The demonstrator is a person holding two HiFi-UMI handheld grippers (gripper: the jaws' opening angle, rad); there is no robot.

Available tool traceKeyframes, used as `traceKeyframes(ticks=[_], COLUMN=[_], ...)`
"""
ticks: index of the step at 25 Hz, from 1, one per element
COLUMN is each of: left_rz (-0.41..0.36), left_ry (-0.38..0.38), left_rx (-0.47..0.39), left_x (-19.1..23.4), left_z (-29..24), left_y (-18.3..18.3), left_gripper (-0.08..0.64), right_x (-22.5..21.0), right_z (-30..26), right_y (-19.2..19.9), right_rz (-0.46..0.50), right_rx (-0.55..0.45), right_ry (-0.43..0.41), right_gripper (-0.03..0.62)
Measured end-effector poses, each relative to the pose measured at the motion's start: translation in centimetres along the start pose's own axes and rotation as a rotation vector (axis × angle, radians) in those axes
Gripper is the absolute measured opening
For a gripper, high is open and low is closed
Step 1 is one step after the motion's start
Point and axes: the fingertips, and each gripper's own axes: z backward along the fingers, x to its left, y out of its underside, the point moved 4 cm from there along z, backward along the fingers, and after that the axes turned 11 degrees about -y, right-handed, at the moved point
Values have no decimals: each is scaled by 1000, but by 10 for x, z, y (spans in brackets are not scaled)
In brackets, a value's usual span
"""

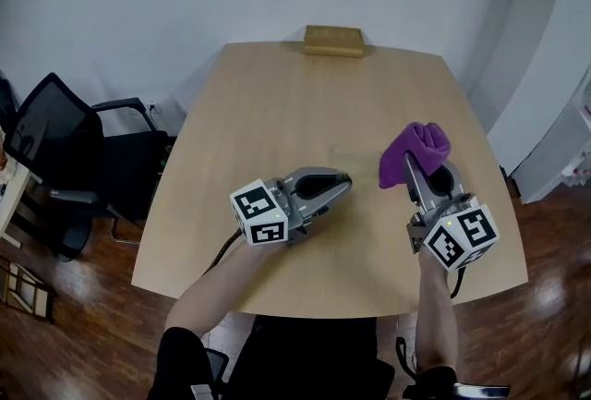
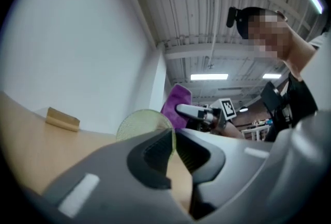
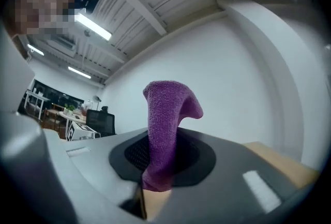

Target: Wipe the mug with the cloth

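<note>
The only printing in view is the black square marker patterns on two white cubes, one (image 1: 259,213) on the left tool (image 1: 343,178) and one (image 1: 461,237) on the right tool (image 1: 411,169); they carry no words. The worktop (image 1: 277,112) is pale wood-grain laminate with rounded corners, and a flat tan rectangular block (image 1: 334,41) lies at the middle of its far edge. Both tools are grey moulded plastic with dark ribbed pads, and both are held above the worktop, well on the near side of the block. In the left gripper view, the left tool's jaws are closed on the thin wall of the mug (image 2: 142,124). The mug is translucent, pale yellow-green and finely textured, and its round outline rises just past the jaw tips, with the block off to its left. In the head view the mug shows only as a faint greenish tint beyond that tool's tips. The right tool, to the right of the left one, is clamped on the cloth (image 3: 165,114). The cloth is purple, nubbly terry, pinched in a narrow fold between the pads, and its free end bunches into a soft lump above the jaws. A black mesh-backed chair (image 1: 65,149) stands far to the left of the block, on a dark glossy wooden floor (image 1: 55,333).
</note>
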Motion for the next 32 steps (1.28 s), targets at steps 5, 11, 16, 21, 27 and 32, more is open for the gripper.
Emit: traceKeyframes(ticks=[5, 11, 16, 21, 27, 32], left_rz=[-3, -50, -39, -16, -49, -112], left_ry=[-5, -7, -27, -52, -35, -37], left_rx=[11, 30, 19, -3, -3, 33], left_x=[1, 0, 2, 4, -1, -4], left_z=[5, 12, 9, 11, 9, 9], left_y=[6, 10, 13, 8, 13, 17], left_gripper=[41, 41, 41, 41, 41, 41], right_x=[23, 80, 86, 6, 18, 69], right_z=[-26, -59, -59, 1, -27, -58], right_y=[22, 33, 21, -20, 12, 29], right_rz=[71, 111, -35, -21, 31, -50], right_rx=[103, 141, 55, -137, 10, 39], right_ry=[-30, -154, -280, 68, 0, -178], right_gripper=[63, 61, 63, 63, 63, 61])
